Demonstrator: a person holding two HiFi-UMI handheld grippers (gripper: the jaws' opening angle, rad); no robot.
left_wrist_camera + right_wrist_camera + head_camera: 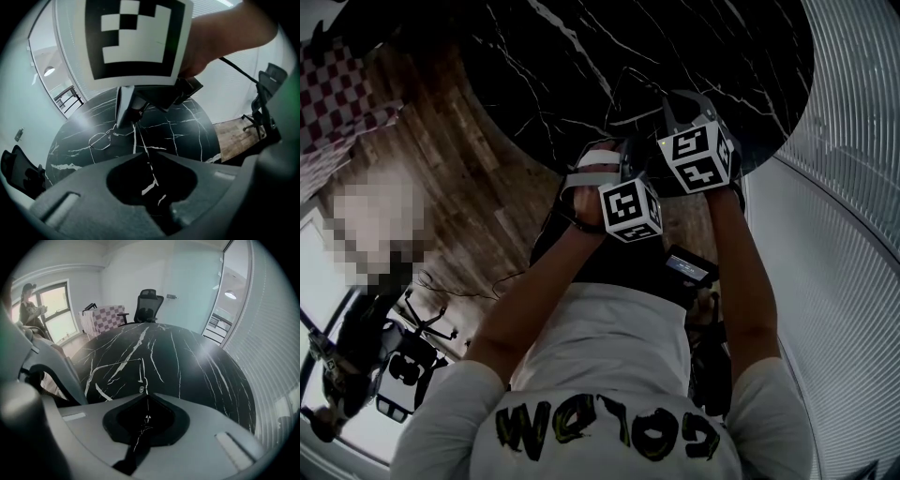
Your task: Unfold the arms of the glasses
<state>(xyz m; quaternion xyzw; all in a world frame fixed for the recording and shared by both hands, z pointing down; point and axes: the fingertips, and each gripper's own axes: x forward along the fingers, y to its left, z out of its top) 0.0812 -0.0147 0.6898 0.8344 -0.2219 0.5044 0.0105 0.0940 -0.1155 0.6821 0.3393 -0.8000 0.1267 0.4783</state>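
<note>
Left gripper (140, 155) at lower centre, jaws narrowly apart around the thin arm of the glasses (101, 139), right gripper (144, 395) clamped on the frame, glasses centre left over black marble table (187, 131)

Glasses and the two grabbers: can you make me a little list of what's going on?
table: round, black marble with white veins
glasses: thin wire frame
right gripper: jaws shut on the glasses
left gripper: jaws a little apart, not gripping, close beside the right one
behind the table: office chair
</note>
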